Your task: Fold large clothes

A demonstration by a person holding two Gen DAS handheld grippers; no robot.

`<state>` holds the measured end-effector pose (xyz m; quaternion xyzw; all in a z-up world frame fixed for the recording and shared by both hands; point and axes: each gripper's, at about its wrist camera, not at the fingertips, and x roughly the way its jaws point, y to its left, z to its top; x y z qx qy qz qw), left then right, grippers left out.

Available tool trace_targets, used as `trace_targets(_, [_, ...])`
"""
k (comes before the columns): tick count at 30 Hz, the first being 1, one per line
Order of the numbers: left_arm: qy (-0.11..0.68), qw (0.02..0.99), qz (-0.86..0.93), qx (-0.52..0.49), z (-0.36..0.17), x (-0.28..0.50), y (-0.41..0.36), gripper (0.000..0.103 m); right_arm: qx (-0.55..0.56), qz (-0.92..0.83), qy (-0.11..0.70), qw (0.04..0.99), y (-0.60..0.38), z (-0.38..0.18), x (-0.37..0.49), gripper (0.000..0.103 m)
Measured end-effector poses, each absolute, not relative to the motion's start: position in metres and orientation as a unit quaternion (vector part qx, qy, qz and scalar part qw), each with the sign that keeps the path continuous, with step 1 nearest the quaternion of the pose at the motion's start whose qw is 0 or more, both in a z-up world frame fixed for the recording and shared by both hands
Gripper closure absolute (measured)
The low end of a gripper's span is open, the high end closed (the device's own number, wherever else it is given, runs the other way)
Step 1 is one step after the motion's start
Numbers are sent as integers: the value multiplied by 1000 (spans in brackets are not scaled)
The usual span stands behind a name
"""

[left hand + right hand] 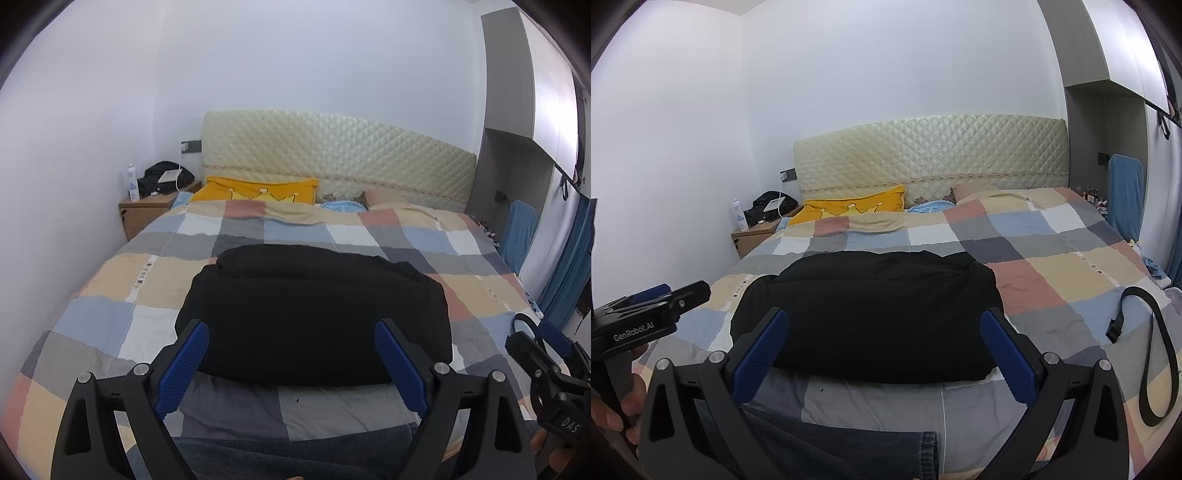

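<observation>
While both tools hang above the near edge of a bed (122, 280), a patchwork quilt in blue, grey, beige and pink squares covers it, running back to a pale quilted headboard (332, 155) and a yellow pillow (255, 190).

On the quilt lies the task's thing, a black garment (314, 317), already gathered into a thick, roughly rectangular bundle. Its long axis runs left to right across the bed, square to the way both tools point. It sits straight ahead of them, its near edge just beyond the blue fingertips.

The left tool (291, 363) is spread wide and holds nothing; in its own view the garment fills the gap between the fingers, so it looks centred on the bundle. The right tool (884, 354) is likewise wide apart and empty, and the garment lies slightly left of centre in its view. Neither touches the cloth. Judging by this, each tool is about equally near, the left facing the bundle's left half and the right its right half.

A black belt (1156, 354) loops on the quilt well to the right. Denim (849, 450) shows at the bottom edge.
</observation>
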<state>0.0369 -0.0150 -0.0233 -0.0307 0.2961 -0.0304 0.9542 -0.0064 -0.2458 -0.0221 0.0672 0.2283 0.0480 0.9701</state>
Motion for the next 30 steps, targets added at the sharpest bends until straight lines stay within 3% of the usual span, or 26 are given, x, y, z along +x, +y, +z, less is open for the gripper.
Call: trace_targets(30, [295,955,-24,-32,-24,35,-19,12,76,40,229,970,-245,-19,-2,0])
